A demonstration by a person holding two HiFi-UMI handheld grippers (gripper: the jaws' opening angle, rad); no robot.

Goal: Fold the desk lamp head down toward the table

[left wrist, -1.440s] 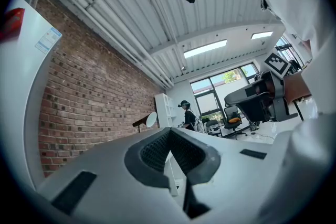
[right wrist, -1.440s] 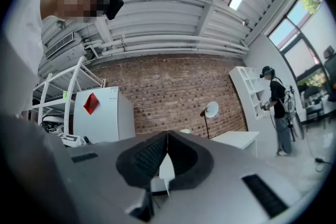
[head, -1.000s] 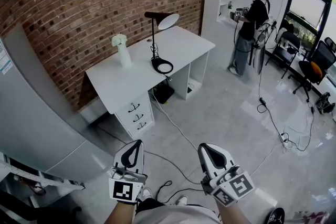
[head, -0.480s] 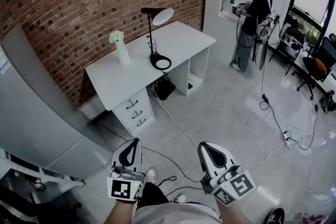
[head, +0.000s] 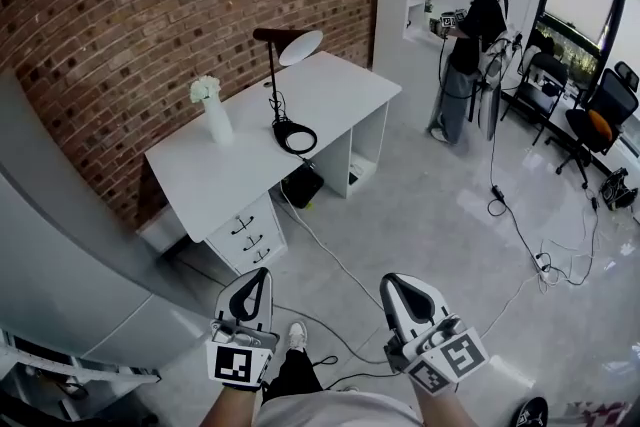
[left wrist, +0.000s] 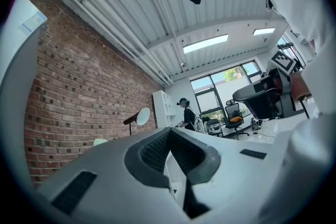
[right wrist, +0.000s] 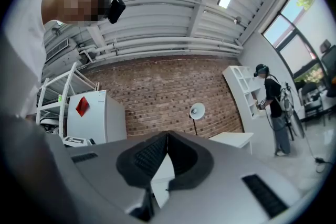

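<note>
Lamp point(head: 285, 45) on desk point(head: 340, 90), head up, right of vase point(head: 217, 120). L gripper point(head: 262, 271) & R gripper point(head: 391, 281) closed, empty, well off desk. Square markers point(head: 236, 362) on both.

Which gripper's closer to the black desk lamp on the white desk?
Left, slightly. Left gripper is nearly in line with the black desk lamp; right gripper sits further right. Both far off, over the floor.

Rough red brick wall point(head: 150, 5), smooth matt white desk point(head: 330, 90), matt black desk lamp point(head: 272, 80), glossy pale floor point(head: 430, 215)
</note>
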